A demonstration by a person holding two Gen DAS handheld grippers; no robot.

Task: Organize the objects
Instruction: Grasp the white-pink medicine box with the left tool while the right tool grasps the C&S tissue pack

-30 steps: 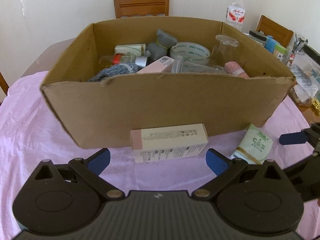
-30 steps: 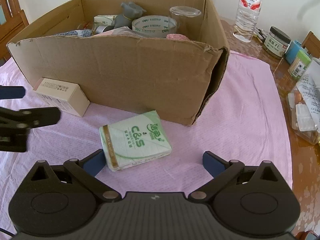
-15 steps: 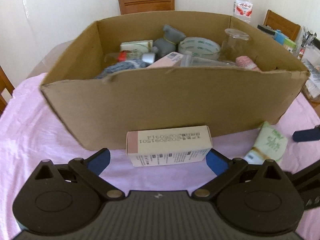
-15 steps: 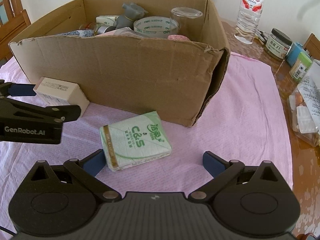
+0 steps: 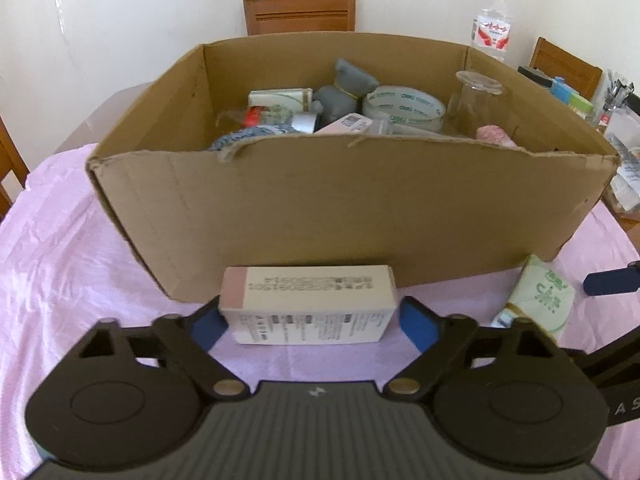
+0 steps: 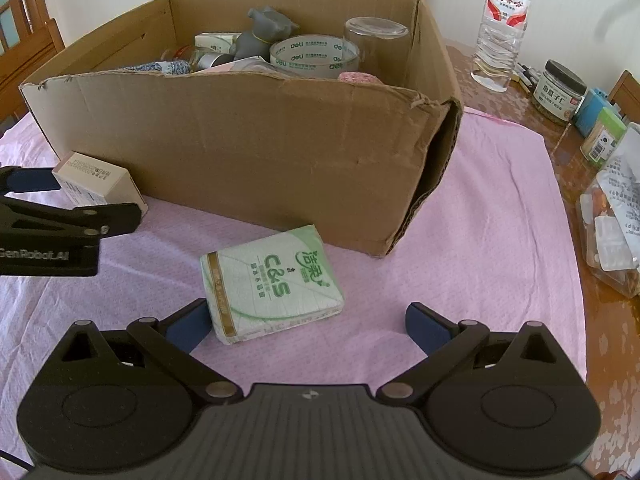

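Closing in from both ends, the left claw [image 5: 309,316] has just been narrowed around the small white carton [image 5: 308,304], which lies on the pink cloth [image 5: 72,248] just in front of the near wall of the cardboard box [image 5: 344,208]. The blue pads appear to be touching or nearly touching the carton's ends; a firm grip cannot be confirmed. A pickup is judged to be under way, with the carton likely bound for the box. That tall near wall stands in the way and would have to be cleared from above. The box is already crowded with a tape roll [image 5: 404,104], an upturned glass [image 5: 478,100] and a grey toy [image 5: 346,88]. To the right, the green tissue pack [image 6: 272,284] rests on the cloth between the spread, empty jaws of the right claw [image 6: 308,326]. At the far right of the worktop [image 6: 532,108] a water bottle [image 6: 502,28] and a jar [image 6: 560,92] are seen.
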